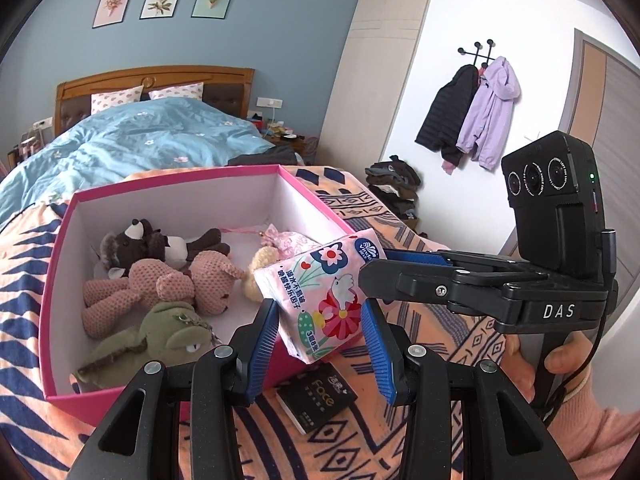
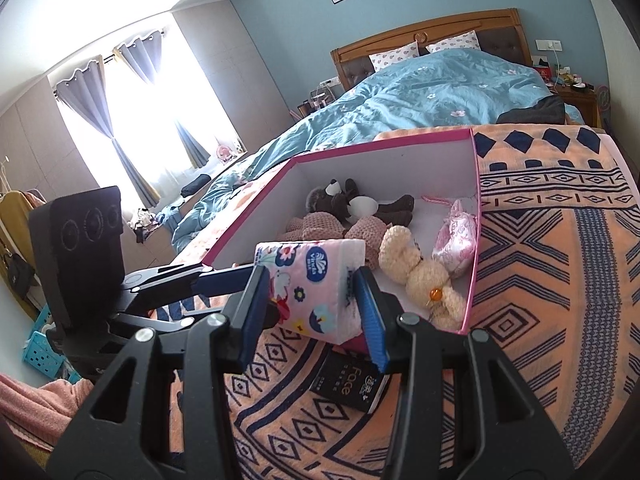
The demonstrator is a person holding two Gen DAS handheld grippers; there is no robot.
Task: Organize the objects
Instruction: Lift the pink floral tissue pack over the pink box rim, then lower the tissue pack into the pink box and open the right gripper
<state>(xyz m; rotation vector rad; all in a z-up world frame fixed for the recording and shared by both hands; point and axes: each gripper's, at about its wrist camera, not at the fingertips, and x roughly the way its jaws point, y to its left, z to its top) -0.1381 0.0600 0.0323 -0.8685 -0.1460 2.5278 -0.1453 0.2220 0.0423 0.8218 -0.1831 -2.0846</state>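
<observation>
Fingers [image 1: 262, 340], left pair: partly closed, blue pads against the two sides of the tissue pack [image 1: 320, 300]. Right pair [image 2: 372, 320]: partly closed on the same pack from its other end, pads touching both faces.

Item: tissue pack, pink floral wrap, soft. It was held in the air, tilted, over the near corner of the pink box [image 1: 160, 184] and above the black packet [image 1: 316, 396] lying on the patterned blanket [image 1: 460, 340]. It was not yet inside the box.

Contents of box: plush toys [image 1: 160, 280], filling the left and far part of the floor.

Risks, as judged:
- Two grips on one soft pack; hands drawing apart or twisting unevenly could crush or tear the wrap.
- One pair letting go early could swing the pack from the other and drop it outside the rim, onto the black packet.
- A low approach could catch the box wall and shove the light box across the blanket.

Pose: both pairs slanted moderately downward toward the box, meeting crosswise at the pack. The right hand [image 1: 520, 368], in a pink sleeve, gripped its handle from below.
</observation>
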